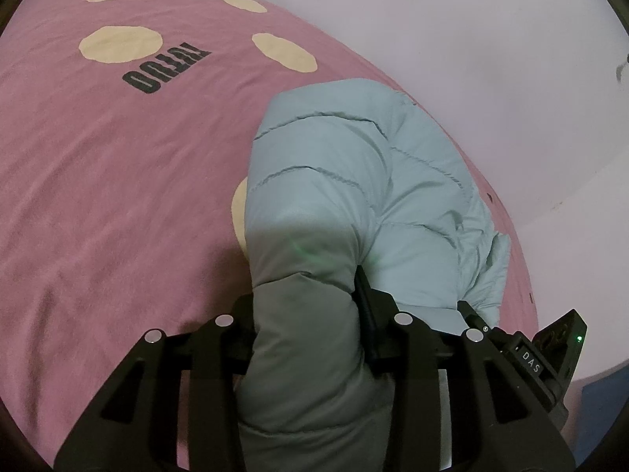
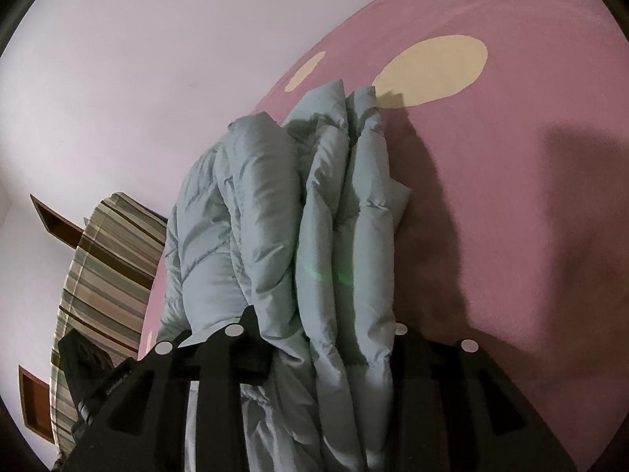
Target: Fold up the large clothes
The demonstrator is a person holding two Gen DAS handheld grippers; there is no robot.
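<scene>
A light blue quilted puffer jacket [image 1: 354, 181] lies bunched on a pink bedsheet [image 1: 118, 181] with cream spots. In the left wrist view my left gripper [image 1: 310, 314] is shut on a thick fold of the jacket, which fills the gap between the jaws. In the right wrist view my right gripper [image 2: 326, 334] is shut on several bunched layers of the same jacket [image 2: 275, 204], which hang forward from the jaws over the pink bedsheet [image 2: 511, 196]. The fingertips of both grippers are mostly hidden by fabric. The right gripper's body [image 1: 550, 346] shows at the lower right of the left wrist view.
A pale lilac wall [image 1: 471, 39] runs along the bed's far side. A striped pillow or cushion [image 2: 106, 275] lies at the bed's end beside brown wall niches [image 2: 51, 216]. Black lettering [image 1: 165, 70] is printed on the sheet.
</scene>
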